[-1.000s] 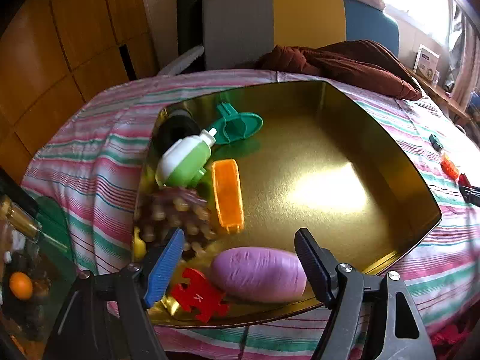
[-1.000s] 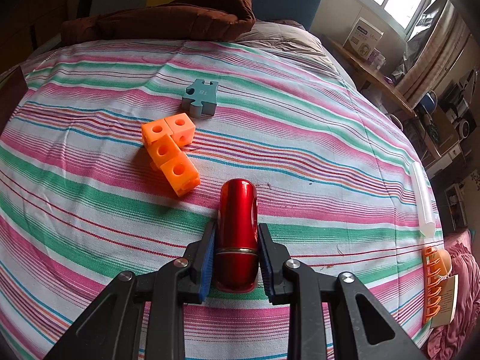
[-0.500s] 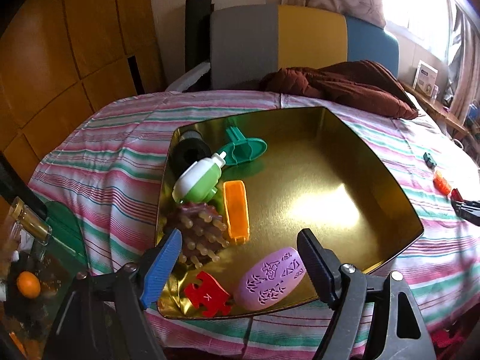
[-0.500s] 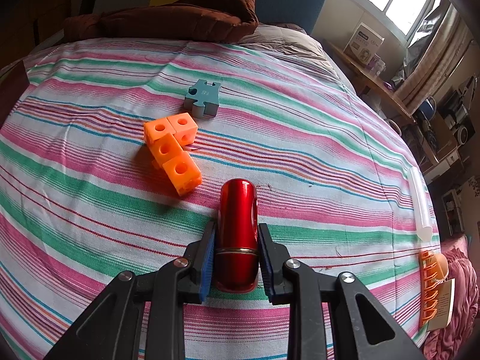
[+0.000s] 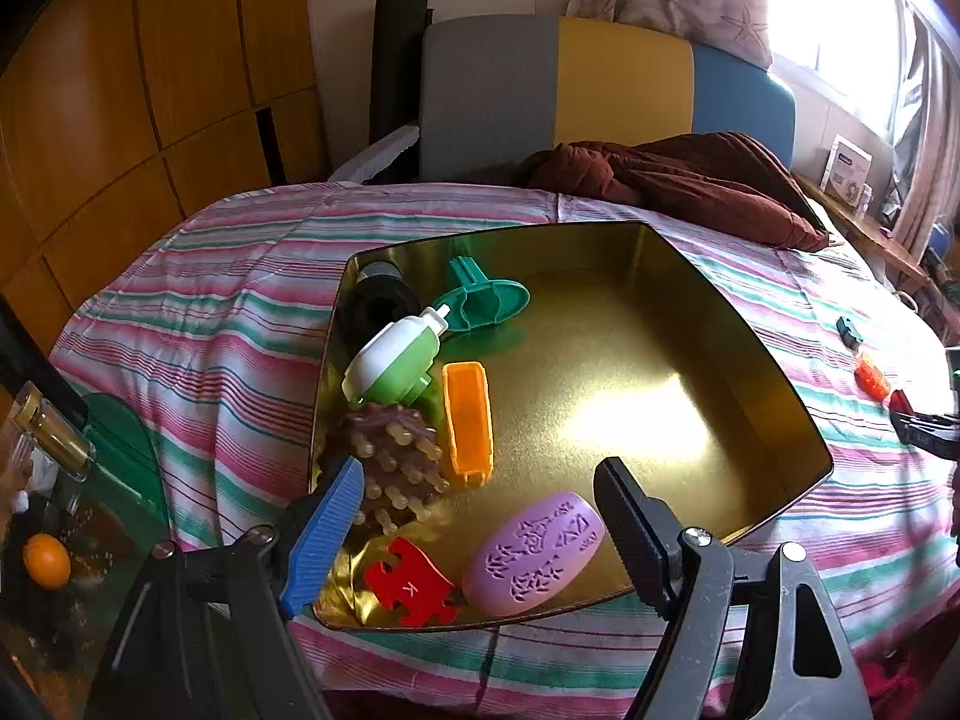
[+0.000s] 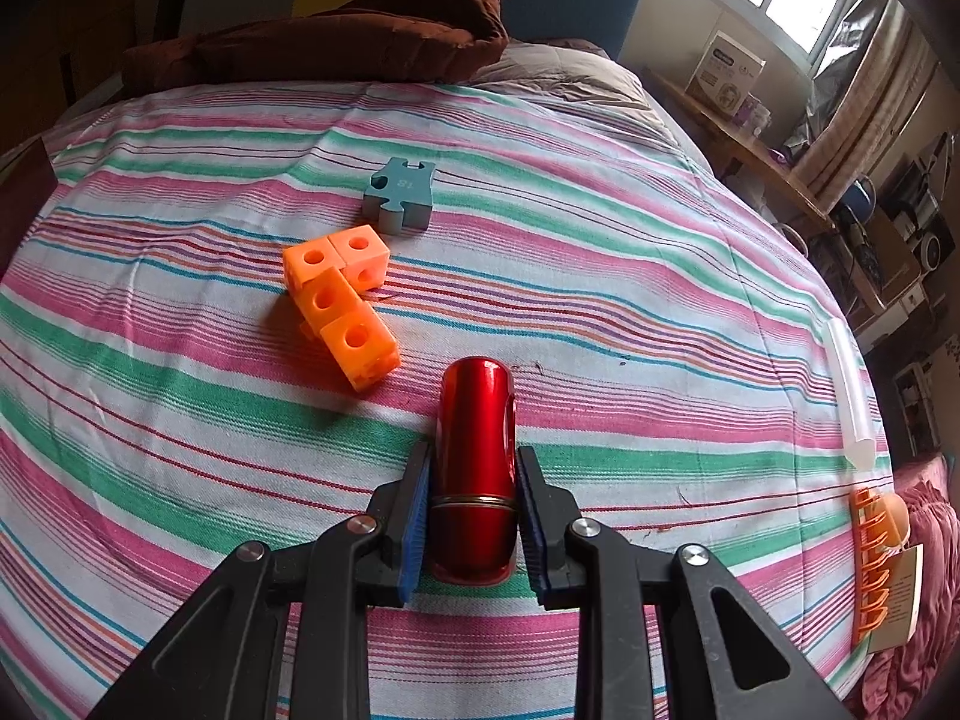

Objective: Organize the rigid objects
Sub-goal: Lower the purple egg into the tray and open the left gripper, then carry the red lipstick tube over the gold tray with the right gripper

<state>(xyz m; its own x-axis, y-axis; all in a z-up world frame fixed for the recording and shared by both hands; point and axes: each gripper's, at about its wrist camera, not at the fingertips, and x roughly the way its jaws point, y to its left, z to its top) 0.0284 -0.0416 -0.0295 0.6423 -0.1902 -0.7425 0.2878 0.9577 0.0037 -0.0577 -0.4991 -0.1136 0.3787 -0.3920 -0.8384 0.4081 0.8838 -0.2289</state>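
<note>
Tongs-work: right tongs (image 6: 472, 516) clamped on red metal cylinder (image 6: 475, 468) lying on striped bedspread (image 6: 600, 276); left tongs (image 5: 474, 525) gaping, empty, above gold tray (image 5: 798, 420). Lift straight, carry level, lower into tray's bare right half.

Tray (image 5: 750, 324) ahead of the left tongs: polished gold metal, mirror-glossy, glare at centre. Purple oval (image 5: 534, 546) between their tips: matt, embossed pattern, possibly soap or silicone. Red puzzle piece (image 5: 411, 585) beside it: matt, foam-like. Orange trough (image 5: 468, 426) and green-white bottle (image 5: 393, 363) further in: smooth plastic. Bedcover (image 6: 600, 276): woven striped cloth, matt. Red tube (image 6: 477, 450) in the right tongs: glossy lacquered metal with a thin band. Orange cubes (image 6: 339, 306) ahead-left: smooth plastic.
</note>
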